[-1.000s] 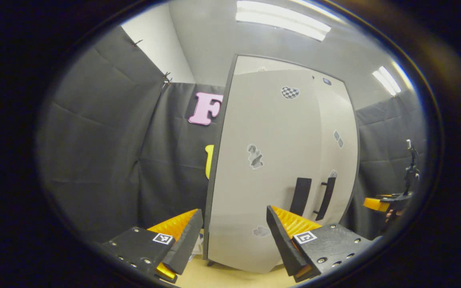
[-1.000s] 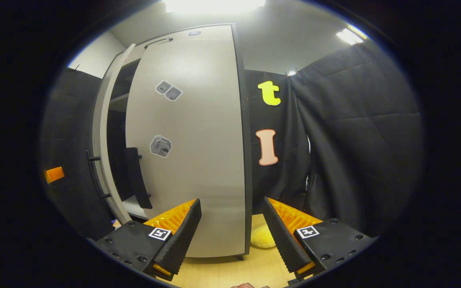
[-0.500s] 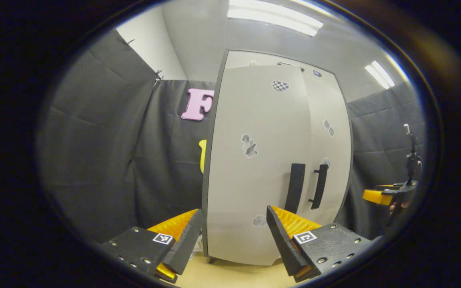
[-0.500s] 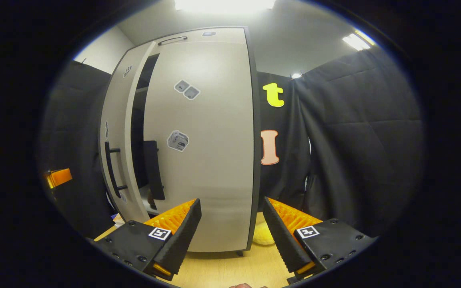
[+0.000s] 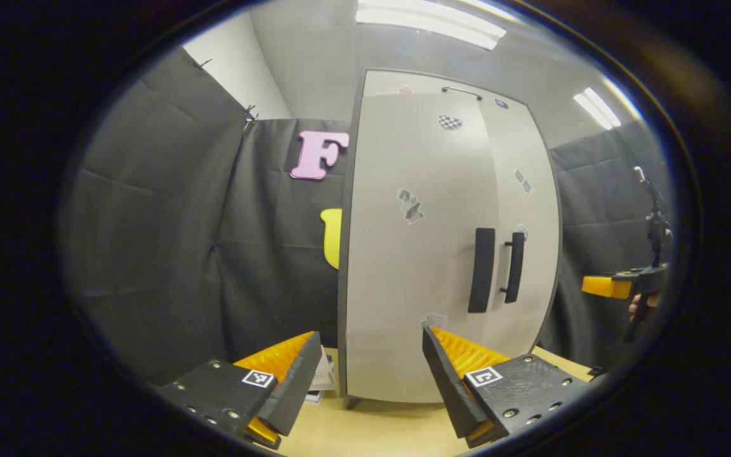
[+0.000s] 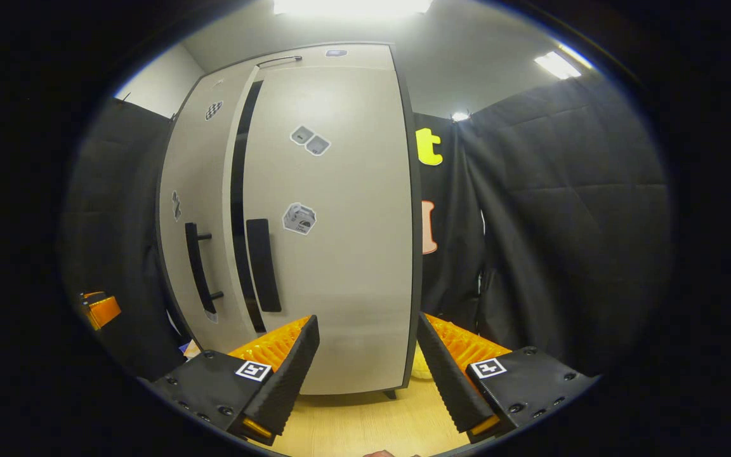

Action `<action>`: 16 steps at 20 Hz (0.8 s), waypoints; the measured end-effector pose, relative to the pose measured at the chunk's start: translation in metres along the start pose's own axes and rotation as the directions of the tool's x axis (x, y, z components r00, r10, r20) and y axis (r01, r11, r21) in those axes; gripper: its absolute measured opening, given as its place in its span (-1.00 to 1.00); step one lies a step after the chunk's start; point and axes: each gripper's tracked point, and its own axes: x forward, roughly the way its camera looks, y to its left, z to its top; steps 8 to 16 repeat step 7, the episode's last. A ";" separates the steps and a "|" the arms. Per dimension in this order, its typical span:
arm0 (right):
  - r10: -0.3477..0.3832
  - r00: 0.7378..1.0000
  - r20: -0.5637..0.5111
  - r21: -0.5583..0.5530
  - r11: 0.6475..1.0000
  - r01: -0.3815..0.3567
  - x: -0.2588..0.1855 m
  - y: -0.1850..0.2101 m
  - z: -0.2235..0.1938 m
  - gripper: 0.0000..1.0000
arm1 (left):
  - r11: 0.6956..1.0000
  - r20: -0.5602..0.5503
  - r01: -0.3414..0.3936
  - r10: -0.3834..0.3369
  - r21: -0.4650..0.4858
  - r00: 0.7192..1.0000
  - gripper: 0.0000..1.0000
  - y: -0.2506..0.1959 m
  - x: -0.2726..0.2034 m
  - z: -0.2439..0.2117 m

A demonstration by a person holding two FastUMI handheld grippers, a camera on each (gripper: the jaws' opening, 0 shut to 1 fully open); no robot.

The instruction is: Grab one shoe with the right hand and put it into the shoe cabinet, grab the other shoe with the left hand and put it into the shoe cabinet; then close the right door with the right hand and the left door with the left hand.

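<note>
The shoe cabinet [image 5: 429, 254] stands upright on the pale wooden floor [image 6: 353, 425] against the black cloth wall, tall and light grey with dark edges; small grey stickers [image 6: 299, 218] dot its fronts; the left door [image 5: 413, 266] and right door [image 6: 334, 254] each carry a black vertical handle [image 6: 263, 265] near the middle seam; in the right gripper view a narrow dark gap [image 6: 238, 209] shows between the doors; the left hand-held gripper [image 5: 368, 381] is spread with nothing between its fingers, apart from the cabinet; the right hand-held gripper [image 6: 365, 374] is likewise spread and empty, near the right door's lower front.
</note>
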 end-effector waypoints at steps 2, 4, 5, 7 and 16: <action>-0.010 1.000 -0.013 0.006 1.000 0.010 -0.005 0.004 -0.005 0.96 | 1.000 -0.026 0.011 -0.011 0.001 1.000 0.86 0.004 0.001 -0.013; -0.016 1.000 -0.021 -0.010 1.000 0.016 -0.009 0.007 -0.009 0.96 | 1.000 -0.046 0.016 -0.015 0.018 0.999 0.85 0.008 0.002 -0.025; -0.020 0.999 -0.027 -0.023 1.000 0.019 -0.010 0.007 -0.011 0.96 | 1.000 -0.048 0.015 -0.013 0.025 0.999 0.85 0.008 0.000 -0.026; -0.018 0.999 -0.033 -0.037 0.999 0.017 -0.011 0.009 -0.014 0.84 | 0.999 -0.052 0.017 -0.015 0.037 0.999 0.85 0.009 -0.001 -0.032; -0.018 0.999 -0.033 -0.037 0.999 0.017 -0.011 0.009 -0.014 0.84 | 0.999 -0.052 0.017 -0.015 0.037 0.999 0.85 0.009 -0.001 -0.032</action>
